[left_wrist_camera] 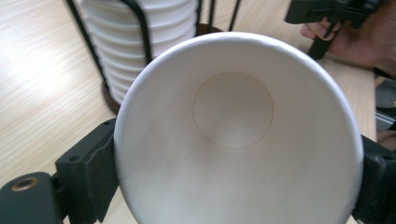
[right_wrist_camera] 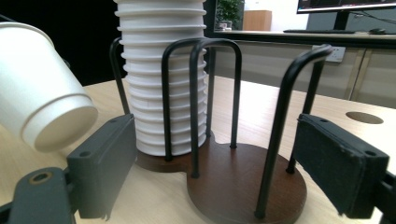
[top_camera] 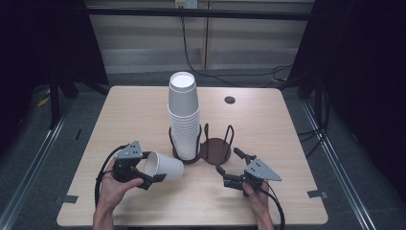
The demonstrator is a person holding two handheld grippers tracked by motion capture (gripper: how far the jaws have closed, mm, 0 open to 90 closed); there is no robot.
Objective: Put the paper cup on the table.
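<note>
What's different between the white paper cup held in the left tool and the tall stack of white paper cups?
The single white paper cup lies tilted on its side, gripped at its rim by the left gripper; the stack of white paper cups stands upside down in the black wire holder, untouched. The single cup is alone; the stack holds many nested. Both are plain white paper.

Bench (top_camera: 143, 110): carries the cup rack near its middle.
Cup rack (top_camera: 215, 148): two bays side by side; the right bay holds nothing.
Stack of cups (top_camera: 183, 115): upright in the left bay.
Single cup (top_camera: 164, 166): on its side, front-left of the rack, mouth toward the left tool (top_camera: 143, 175).
Right tool (top_camera: 229, 166): front-right of the rack, facing it.
Hole (top_camera: 230, 100): behind the rack, to the right.
</note>
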